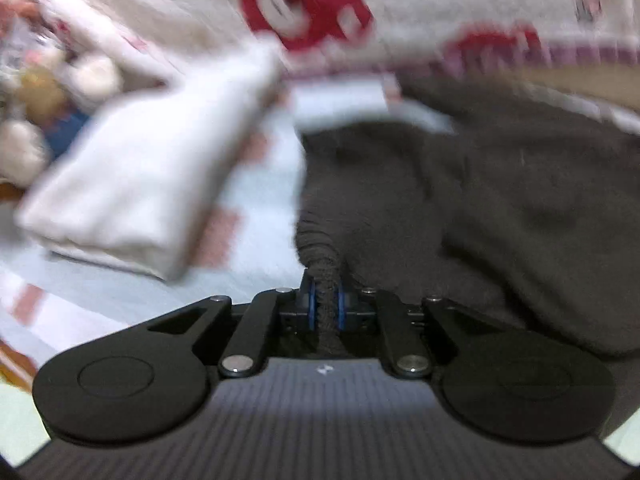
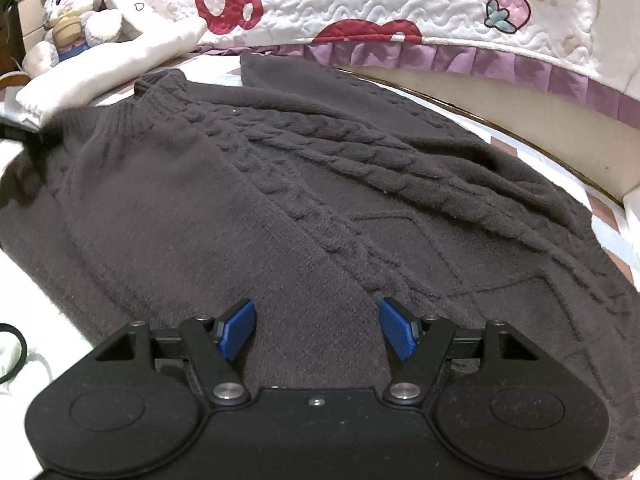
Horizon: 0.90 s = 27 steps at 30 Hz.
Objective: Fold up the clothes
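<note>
We see the dark cable-knit sweater (image 2: 304, 184) spread on the bed below the quilt (image 2: 400, 0); our right tongs (image 2: 316, 330) gape wide above its hem, our left tongs (image 1: 325, 306) pinch a bunched sweater edge

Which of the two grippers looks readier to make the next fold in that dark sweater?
Probably the left gripper: it is already clamped on a bunched edge of the dark grey cable-knit sweater. The right gripper is open above it.

Dark grey cable-knit sweater (image 2: 304, 184) lies spread flat, ribbed edge bunched.
</note>
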Available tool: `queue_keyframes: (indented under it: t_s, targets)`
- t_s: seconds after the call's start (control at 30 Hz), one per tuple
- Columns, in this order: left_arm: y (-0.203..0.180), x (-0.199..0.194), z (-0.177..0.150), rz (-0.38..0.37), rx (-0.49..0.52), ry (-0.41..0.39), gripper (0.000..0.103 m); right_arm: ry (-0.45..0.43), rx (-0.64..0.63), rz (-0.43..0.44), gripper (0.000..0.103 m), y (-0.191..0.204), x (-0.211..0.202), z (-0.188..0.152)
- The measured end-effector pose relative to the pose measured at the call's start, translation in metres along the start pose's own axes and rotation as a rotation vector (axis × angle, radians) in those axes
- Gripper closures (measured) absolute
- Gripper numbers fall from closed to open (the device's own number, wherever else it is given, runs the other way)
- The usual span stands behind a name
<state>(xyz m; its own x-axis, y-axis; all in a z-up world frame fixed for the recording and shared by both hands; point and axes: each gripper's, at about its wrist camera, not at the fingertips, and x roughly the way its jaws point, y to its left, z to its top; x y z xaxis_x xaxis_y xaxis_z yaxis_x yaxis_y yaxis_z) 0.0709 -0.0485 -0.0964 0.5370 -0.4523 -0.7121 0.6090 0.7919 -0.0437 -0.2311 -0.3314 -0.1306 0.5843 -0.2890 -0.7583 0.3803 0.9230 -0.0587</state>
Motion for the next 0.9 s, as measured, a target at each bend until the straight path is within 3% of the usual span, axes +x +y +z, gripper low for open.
queue_keyframes:
  t_s: [0.1,0.27,0.37,0.47,0.57,0.67,0.73,0.8,0.9]
  targets:
    - [0.003,-0.026,0.001,0.024,-0.029,-0.054,0.096,-0.009,-0.056,-0.007,0.029,0.005,-0.007,0.002]
    - [0.005,0.007,-0.012,0.06,-0.002,0.159,0.097,0.002,-0.054,0.025,0.029,0.002,-0.002,0.0]
    - [0.006,0.013,-0.011,0.066,-0.014,0.185,0.094,0.011,-0.02,0.051,0.029,-0.003,0.002,0.001]
    - [0.006,0.012,-0.011,0.077,-0.012,0.191,0.086,0.021,0.007,0.074,0.029,-0.006,0.003,0.002]
    - [0.008,0.012,-0.009,0.088,-0.05,0.189,0.076,0.03,0.059,0.11,0.028,-0.009,0.004,0.0]
    - [0.017,0.001,-0.002,0.088,-0.097,0.107,0.075,0.034,0.135,0.173,0.027,-0.012,0.01,0.007]
    - [0.02,-0.009,0.009,0.068,-0.127,0.021,0.058,0.03,0.171,0.239,0.027,-0.019,0.013,0.019]
    - [0.022,-0.006,0.023,0.011,-0.144,-0.011,0.05,-0.004,0.226,0.286,0.029,-0.03,0.013,0.034]
    - [0.01,0.021,0.052,-0.048,-0.079,0.023,0.044,-0.028,0.242,0.235,0.029,-0.053,0.024,0.057]
